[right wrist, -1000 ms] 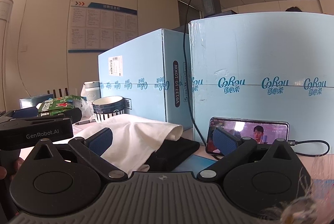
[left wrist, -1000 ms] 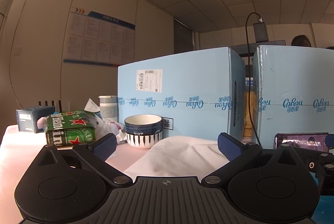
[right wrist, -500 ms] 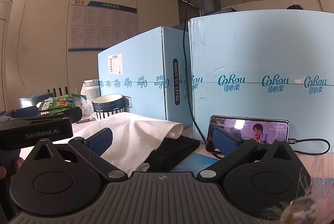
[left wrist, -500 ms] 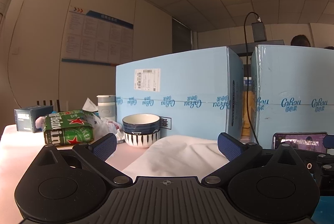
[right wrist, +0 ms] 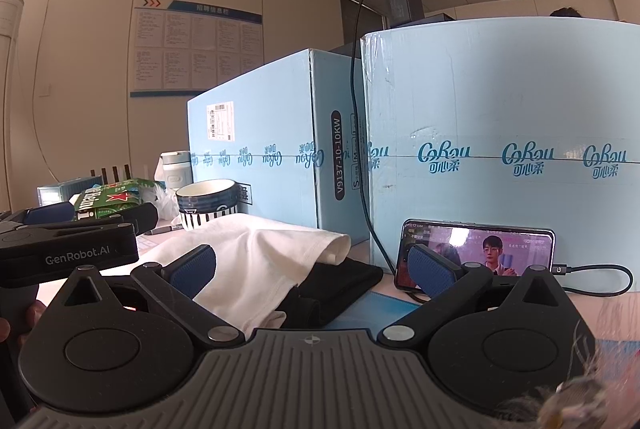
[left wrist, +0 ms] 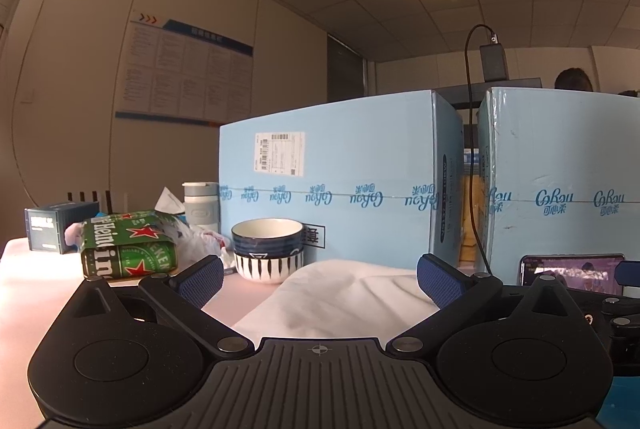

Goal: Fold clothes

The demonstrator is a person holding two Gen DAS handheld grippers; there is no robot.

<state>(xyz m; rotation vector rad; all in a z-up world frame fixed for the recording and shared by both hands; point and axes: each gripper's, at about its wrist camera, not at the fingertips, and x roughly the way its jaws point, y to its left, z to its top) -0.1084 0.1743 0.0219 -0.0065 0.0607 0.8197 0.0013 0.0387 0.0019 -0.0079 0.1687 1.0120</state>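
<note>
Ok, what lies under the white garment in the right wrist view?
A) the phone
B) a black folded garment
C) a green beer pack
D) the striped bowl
B: the white garment drapes over a black folded garment, whose edge shows beneath its hem.

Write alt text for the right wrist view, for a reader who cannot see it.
The open right tool points at a white garment draped over a black garment on a table. Behind stand two light blue cartons; a phone playing video leans against one.
</note>
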